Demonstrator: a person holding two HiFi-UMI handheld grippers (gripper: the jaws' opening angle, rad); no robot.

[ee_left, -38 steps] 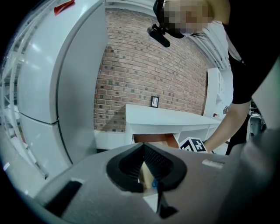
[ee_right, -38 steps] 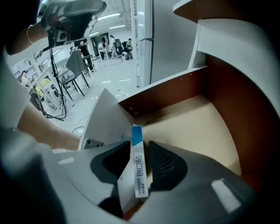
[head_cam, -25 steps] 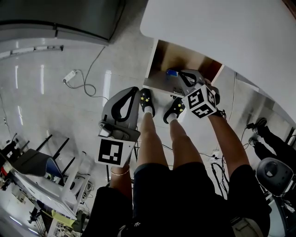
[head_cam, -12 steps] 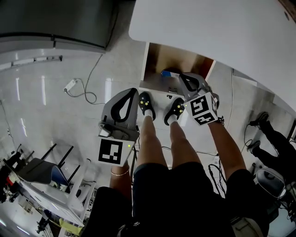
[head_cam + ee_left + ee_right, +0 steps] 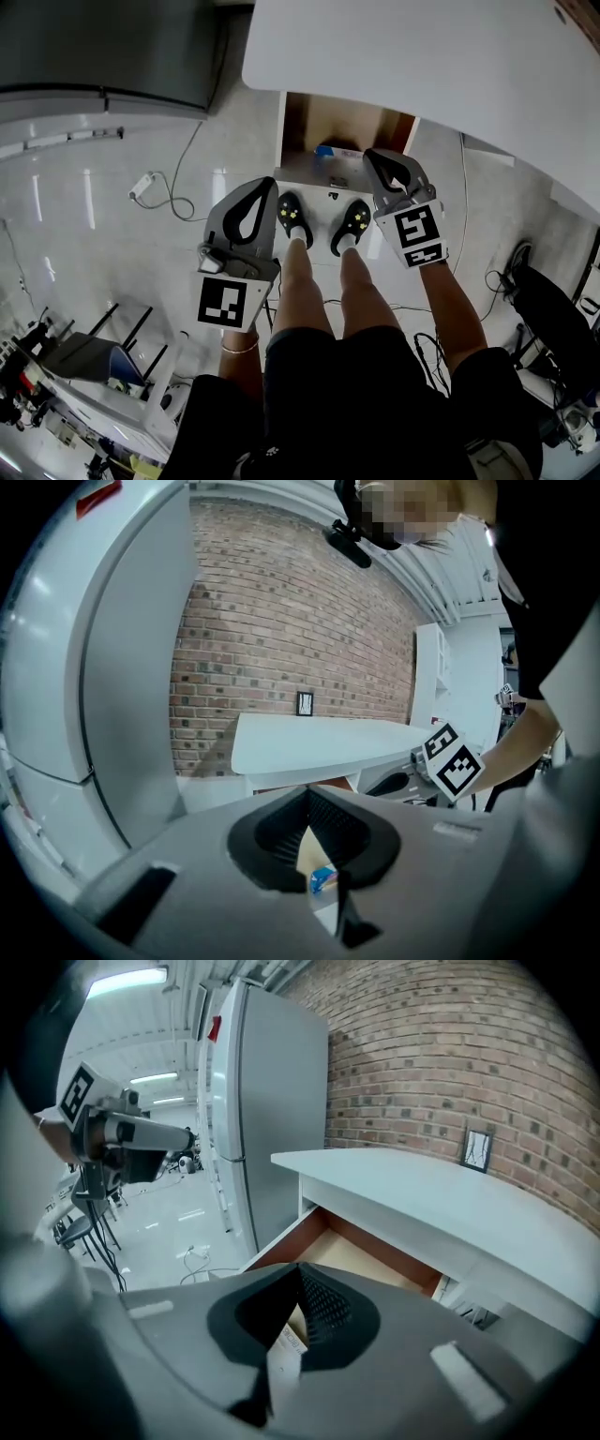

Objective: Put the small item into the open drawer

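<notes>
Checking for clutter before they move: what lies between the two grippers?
In the head view, the person's two black shoes and the open drawer's white front lie between the left gripper and the right gripper.

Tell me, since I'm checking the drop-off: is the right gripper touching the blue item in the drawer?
Apart. The head view shows the blue item lying in the drawer, with a clear gap to the right gripper and its closed tips.
</notes>
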